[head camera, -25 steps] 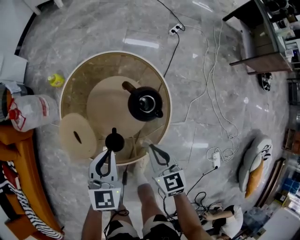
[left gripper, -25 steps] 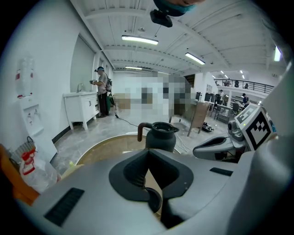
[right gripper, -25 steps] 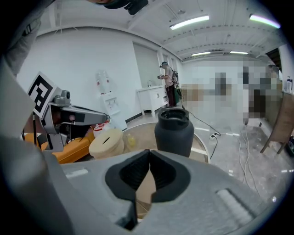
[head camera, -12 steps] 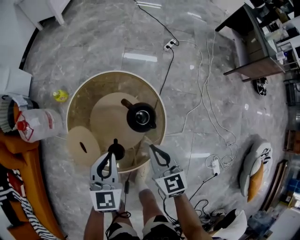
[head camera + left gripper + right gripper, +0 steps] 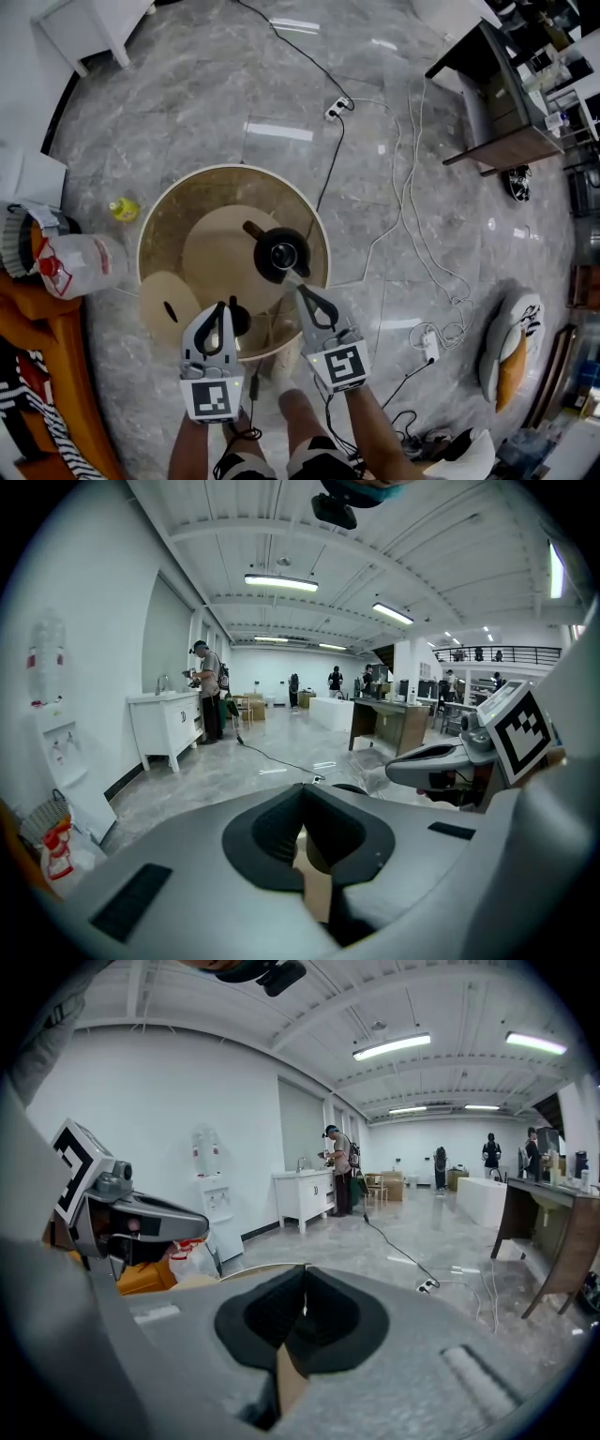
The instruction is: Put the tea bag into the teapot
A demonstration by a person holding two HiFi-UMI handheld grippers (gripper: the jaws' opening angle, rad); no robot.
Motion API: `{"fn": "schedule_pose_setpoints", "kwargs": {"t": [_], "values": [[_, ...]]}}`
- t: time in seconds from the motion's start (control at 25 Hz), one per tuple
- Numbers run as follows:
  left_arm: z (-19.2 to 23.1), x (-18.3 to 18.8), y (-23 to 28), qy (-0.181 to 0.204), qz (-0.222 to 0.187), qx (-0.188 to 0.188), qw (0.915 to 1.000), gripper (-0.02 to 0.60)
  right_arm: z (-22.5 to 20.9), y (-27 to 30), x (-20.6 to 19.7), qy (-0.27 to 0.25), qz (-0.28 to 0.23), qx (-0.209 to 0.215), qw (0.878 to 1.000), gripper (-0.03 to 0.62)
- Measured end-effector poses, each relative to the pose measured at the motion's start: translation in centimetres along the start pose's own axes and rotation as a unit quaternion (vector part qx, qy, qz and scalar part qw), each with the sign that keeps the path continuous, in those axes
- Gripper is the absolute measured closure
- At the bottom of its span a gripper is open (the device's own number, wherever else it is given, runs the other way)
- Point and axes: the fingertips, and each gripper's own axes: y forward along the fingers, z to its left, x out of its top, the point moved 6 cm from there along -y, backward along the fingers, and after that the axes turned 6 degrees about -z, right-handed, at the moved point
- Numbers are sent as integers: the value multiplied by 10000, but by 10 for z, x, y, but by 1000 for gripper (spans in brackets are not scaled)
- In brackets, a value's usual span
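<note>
Over round table, left claw grips lid, right claw pinches tea bag.

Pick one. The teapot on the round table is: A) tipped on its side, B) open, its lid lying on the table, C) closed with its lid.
B: the teapot stands open-topped, and its lid lies apart from it on the table, beside the left gripper.
</note>
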Motion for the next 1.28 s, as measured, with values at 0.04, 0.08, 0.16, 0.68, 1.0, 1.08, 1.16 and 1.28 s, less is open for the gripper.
{"fn": "schedule_pose_setpoints", "kwargs": {"t": [0.04,0.08,0.16,0.68,1.0,1.08,1.16,1.28], "values": [[1,-1,3,-5,-5,0,10000,565,-2,4,0,-22,-11,-1,10000,591],[2,-3,6,-20,-4,3,10000,565,-5,9,0,-49,-14,-1,10000,591],[2,-6,12,-46,20,16,10000,565,-11,16,-2,-78,-33,-3,10000,591],[14,-35,34,-149,200,226,9994,565,-29,57,-39,-30,43,3,10000,591],[13,-41,41,-187,273,229,9992,565,-28,64,-43,118,75,204,9997,483],[14,-41,41,-173,275,216,9992,565,-28,65,-44,135,63,182,9997,428],[15,-41,40,-152,276,209,9993,565,-28,64,-44,144,68,166,9997,425],[15,-37,38,-140,259,205,9994,565,-28,62,-41,152,104,170,9997,425]]}}
